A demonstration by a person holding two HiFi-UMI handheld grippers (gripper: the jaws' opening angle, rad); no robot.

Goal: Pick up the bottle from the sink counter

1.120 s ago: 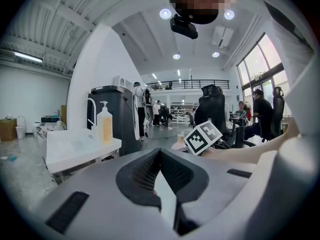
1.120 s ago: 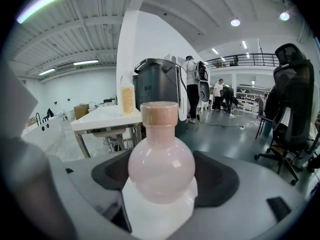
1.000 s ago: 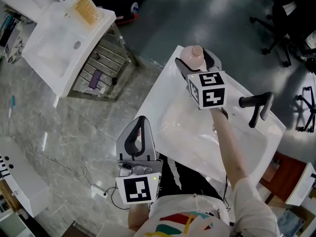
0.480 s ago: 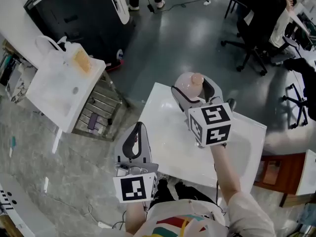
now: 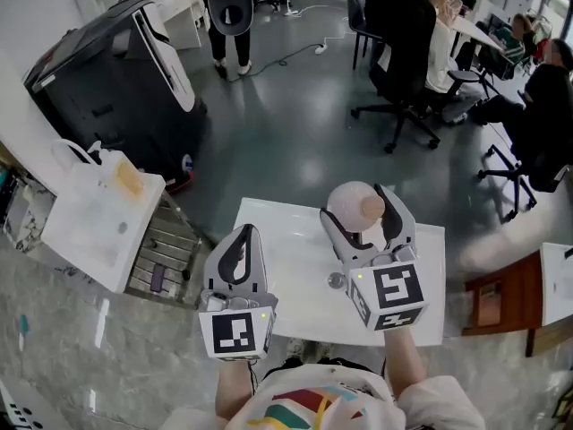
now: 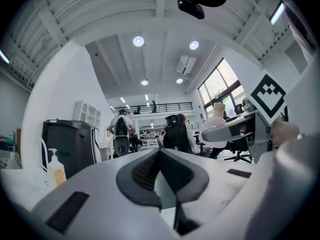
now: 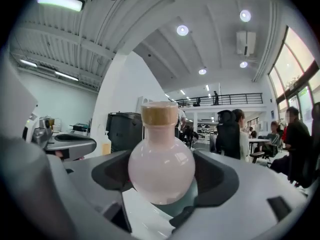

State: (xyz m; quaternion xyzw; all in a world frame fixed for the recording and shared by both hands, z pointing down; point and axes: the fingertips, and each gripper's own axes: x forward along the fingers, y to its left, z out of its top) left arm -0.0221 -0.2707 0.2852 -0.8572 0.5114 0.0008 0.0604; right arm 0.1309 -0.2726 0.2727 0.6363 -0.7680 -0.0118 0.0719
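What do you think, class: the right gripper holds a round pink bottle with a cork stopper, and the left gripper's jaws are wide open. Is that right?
Not quite. On the left gripper the jaws are shut together with nothing between them, as the left gripper view shows. The right gripper does hold the round pink bottle with its cork stopper.

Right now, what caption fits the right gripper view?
Right tongs clamp an upright round pink bottle with a tan stopper.
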